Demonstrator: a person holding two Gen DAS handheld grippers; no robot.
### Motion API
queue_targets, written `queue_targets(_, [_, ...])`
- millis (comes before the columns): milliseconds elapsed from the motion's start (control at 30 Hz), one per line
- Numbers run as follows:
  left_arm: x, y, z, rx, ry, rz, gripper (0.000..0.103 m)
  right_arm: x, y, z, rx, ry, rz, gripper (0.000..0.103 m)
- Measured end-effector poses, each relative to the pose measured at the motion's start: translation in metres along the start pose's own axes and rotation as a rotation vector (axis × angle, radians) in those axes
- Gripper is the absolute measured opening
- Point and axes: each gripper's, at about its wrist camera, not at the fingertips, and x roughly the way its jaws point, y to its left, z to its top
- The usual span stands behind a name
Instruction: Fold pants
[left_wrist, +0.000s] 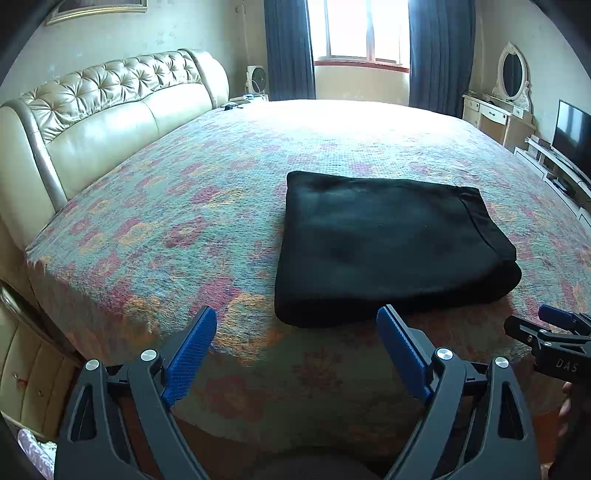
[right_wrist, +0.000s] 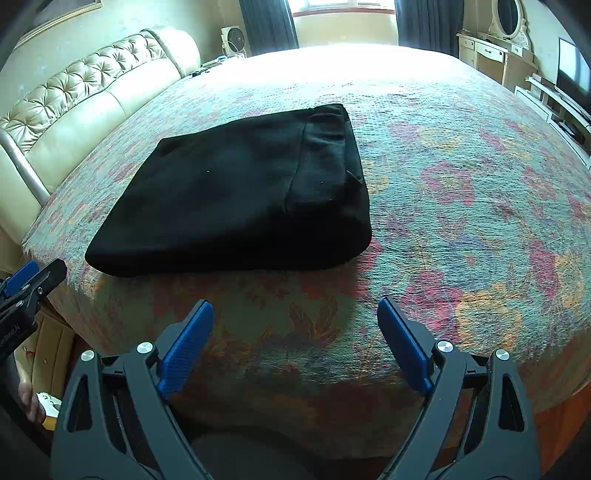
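Although nothing is gripped, the black pants (left_wrist: 391, 247) are seen folded into a thick rectangle on the flowered bedspread (left_wrist: 166, 221), near its front edge. From the left gripper (left_wrist: 297, 325), jaws spread wide and empty, the bundle lies at 1 o'clock; from the right gripper (right_wrist: 295, 317), equally wide and empty, at 11 o'clock. The left gripper is judged marginally nearer. The long axis is seen running toward 12 o'clock.

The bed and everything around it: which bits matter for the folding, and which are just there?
For the job: black pants, folded on the bedspread; left hand-held gripper; right hand-held gripper.

Just there: headboard, fan, curtains, dressing table, television.
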Motion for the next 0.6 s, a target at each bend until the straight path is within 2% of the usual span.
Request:
queue_targets(267, [-0.005, -0.008, 0.003, 0.055, -0.036, 0.046, 0.087, 0.004, -0.002, 0.000, 0.014, 0.021, 0.015, 0.090])
queue_targets(400, [-0.014, -0.014, 0.007, 0.079, -0.083, 0.002, 0.087, 0.006, -0.003, 0.000, 0.027, 0.029, 0.022, 0.090])
queue_targets(467, [-0.020, -0.015, 0.009, 0.083, -0.123, -0.041, 0.087, 0.006, -0.003, -0.001, 0.030, 0.030, 0.024, 0.090])
queue_targets(533, [-0.027, -0.015, 0.009, 0.078, -0.168, -0.052, 0.087, 0.006, -0.003, -0.001, 0.032, 0.031, 0.028, 0.090])
queue_targets(600, [-0.029, -0.014, 0.012, 0.071, -0.169, -0.073, 0.088, 0.006, -0.003, -0.002, 0.033, 0.029, 0.028, 0.090])
